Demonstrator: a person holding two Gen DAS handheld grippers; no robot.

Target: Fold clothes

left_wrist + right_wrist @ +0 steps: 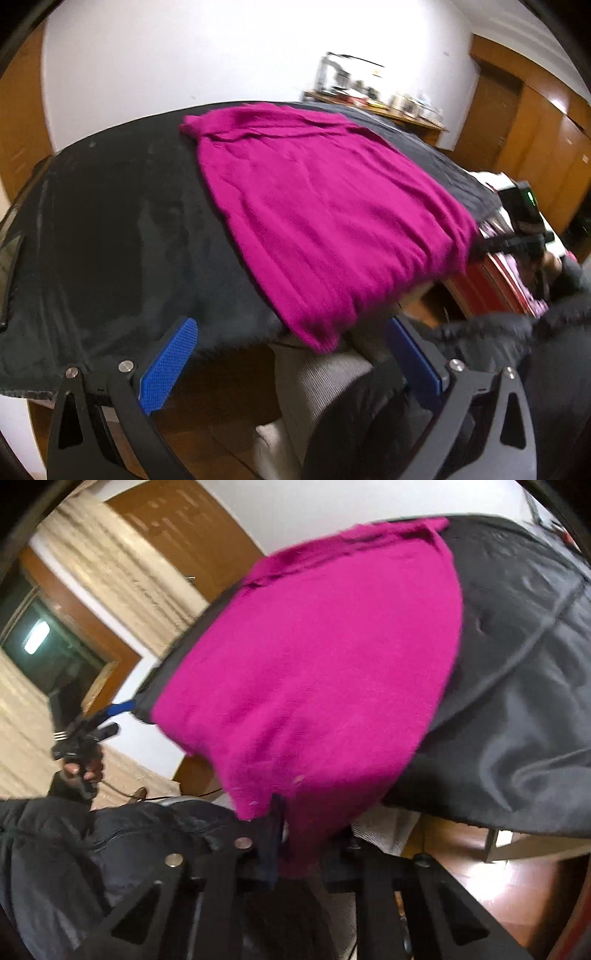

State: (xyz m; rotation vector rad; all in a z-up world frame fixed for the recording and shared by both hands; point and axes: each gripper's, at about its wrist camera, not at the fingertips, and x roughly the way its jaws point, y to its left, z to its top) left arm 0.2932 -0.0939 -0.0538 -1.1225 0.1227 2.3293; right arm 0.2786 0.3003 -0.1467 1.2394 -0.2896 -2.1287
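Sweater (317,206) spread flat over table (110,229), hem overhanging; right gripper (291,849) pinching hem, left gripper (291,362) spread, empty; folds pending.

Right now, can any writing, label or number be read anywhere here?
None can be read.
Magenta sweater: no tag or print shows.
Dark device near the table's right end: a green light, no legible characters.
Cluttered shelf: items too small and blurred.

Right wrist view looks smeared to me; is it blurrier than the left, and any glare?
Right wrist view: heavy motion blur over the magenta sweater and right claw; bright glare on the floor at lower right. Left wrist view: sharper, left claw fairly crisp, sweater hem smeared, fisheye bending the table edge.
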